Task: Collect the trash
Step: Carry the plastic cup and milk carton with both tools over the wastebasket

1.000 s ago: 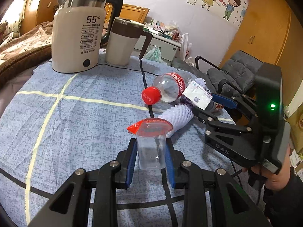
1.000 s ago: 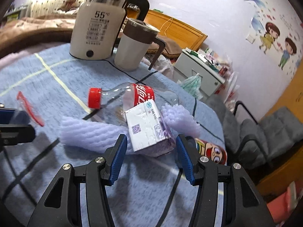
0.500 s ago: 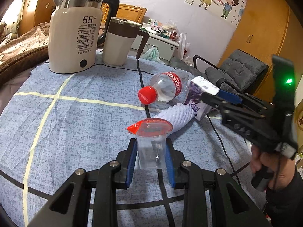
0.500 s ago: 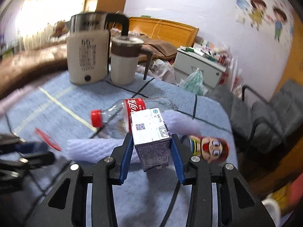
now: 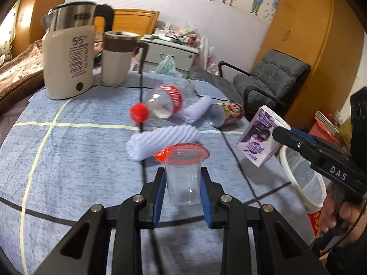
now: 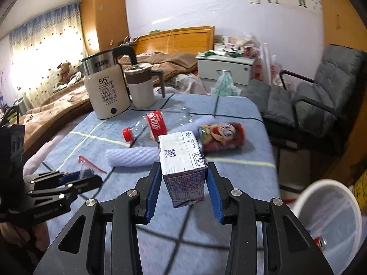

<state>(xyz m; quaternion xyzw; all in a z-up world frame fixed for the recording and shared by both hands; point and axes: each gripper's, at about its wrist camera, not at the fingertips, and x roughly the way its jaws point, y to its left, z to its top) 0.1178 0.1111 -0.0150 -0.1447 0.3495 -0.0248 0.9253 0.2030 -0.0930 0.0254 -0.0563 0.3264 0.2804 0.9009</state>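
The right gripper [image 6: 184, 191] had its jaws pinching the purple drink carton [image 6: 183, 171] by its flat sides, up off the table [image 6: 229, 114] near the white bin [image 6: 328, 215]. The left gripper [image 5: 183, 197] was squeezing a clear plastic cup [image 5: 183, 178] below its red peel lid. Both looked light, thin-walled and crushable, so I'd guess a gentle grip on flat faces was right.

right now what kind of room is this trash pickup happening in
Most likely a bedroom at home: a bed with a wooden headboard and brown blanket, a white bedside cabinet, and a wooden wardrobe by the curtained window.
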